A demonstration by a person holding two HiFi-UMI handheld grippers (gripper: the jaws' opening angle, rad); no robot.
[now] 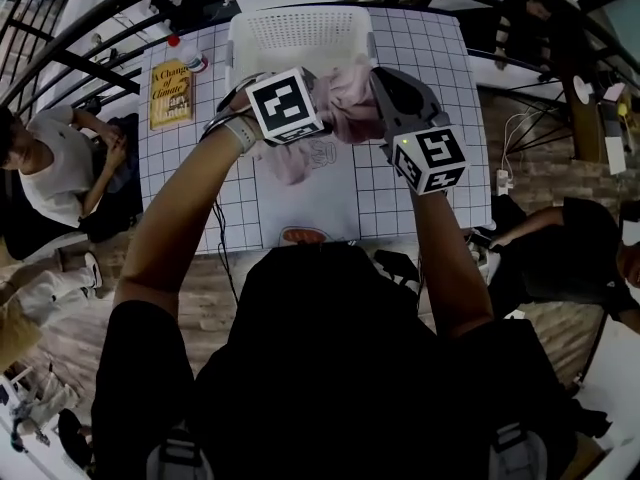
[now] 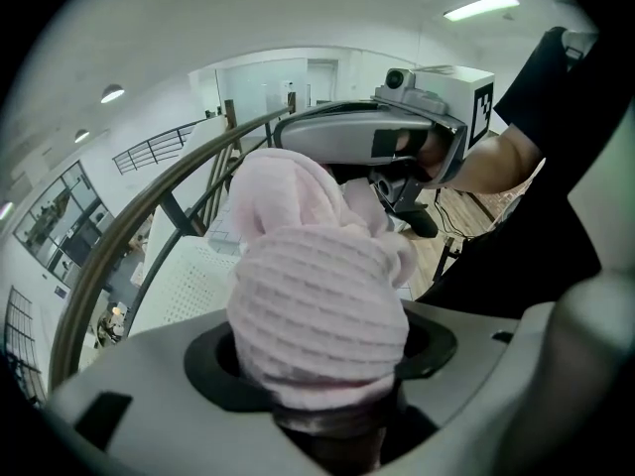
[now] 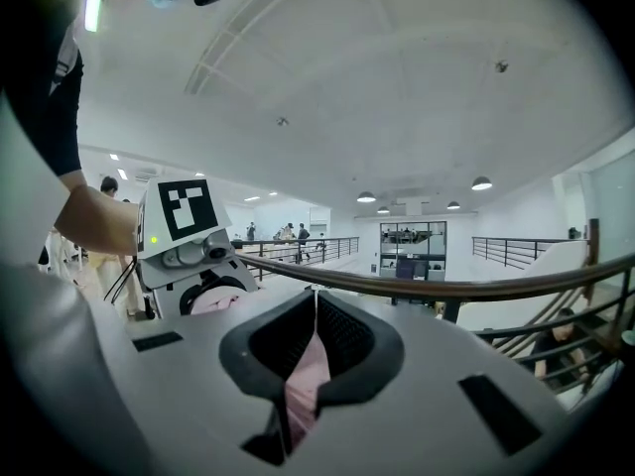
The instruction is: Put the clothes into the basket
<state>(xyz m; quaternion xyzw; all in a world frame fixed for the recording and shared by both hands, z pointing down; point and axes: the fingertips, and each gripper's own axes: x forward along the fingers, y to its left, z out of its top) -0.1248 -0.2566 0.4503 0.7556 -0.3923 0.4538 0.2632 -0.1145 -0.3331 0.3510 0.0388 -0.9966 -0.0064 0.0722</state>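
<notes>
Looking down from head view, we note left gripper and right gripper side by side above checked table, pink garment bunched between them, just short of white basket; jaws hidden here. Left gripper view: we see jaws part-open, clamped round thick ribbed wad of garment; basket wall beyond. Right gripper view: we see jaws nearly together, pinching thin pink fold.

Pink waffle-knit cloth, matt; perf. white plastic basket
</notes>
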